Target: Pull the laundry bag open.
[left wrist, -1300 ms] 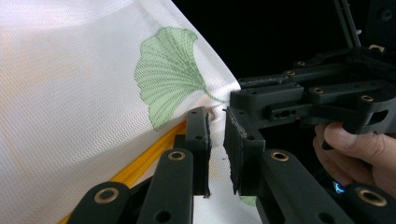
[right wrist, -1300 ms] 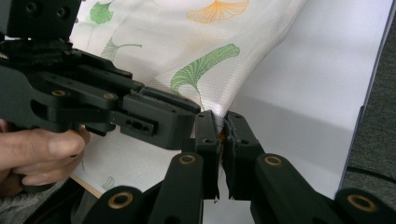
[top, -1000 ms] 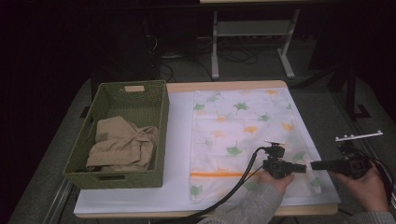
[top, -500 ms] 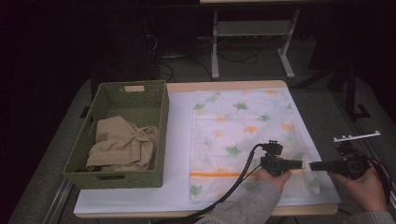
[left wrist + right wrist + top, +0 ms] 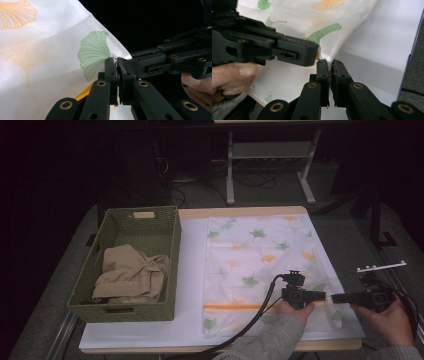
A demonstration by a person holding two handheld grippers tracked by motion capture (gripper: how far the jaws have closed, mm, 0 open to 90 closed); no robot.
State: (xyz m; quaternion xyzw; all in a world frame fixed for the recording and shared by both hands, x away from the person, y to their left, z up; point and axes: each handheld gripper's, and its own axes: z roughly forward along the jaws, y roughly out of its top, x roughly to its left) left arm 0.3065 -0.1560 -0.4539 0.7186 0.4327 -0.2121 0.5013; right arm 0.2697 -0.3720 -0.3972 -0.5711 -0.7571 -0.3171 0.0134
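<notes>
**Both grippers pinch one corner of leaf-print cloth at the worktop's near right**

A person at a white-covered worktop (image 5: 190,270) holds the near right corner of a leaf-print cloth (image 5: 255,255) between two hand-held tools. The left gripper (image 5: 322,296) and the right gripper (image 5: 336,298) meet tip to tip at that corner, close to the worktop's near right corner. In the left gripper view the left gripper (image 5: 117,75) has its jaws pressed together with the cloth's edge (image 5: 62,62) running between them; in the right gripper view the right gripper (image 5: 330,75) is likewise clamped on the cloth's hanging corner (image 5: 329,47), which is lifted slightly off the surface. The rest of the cloth lies flat and spread over the right half of the worktop, an orange stripe (image 5: 235,307) crossing it near the person's edge.

At the left edge stands a green woven basket (image 5: 172,265) with a crumpled tan garment (image 5: 130,275) inside.

As judged from the pictures, the work is at an early stage: the cloth is laid out and its corner secured, but no fold is made yet. The tan garment remains in the basket, unhandled.
</notes>
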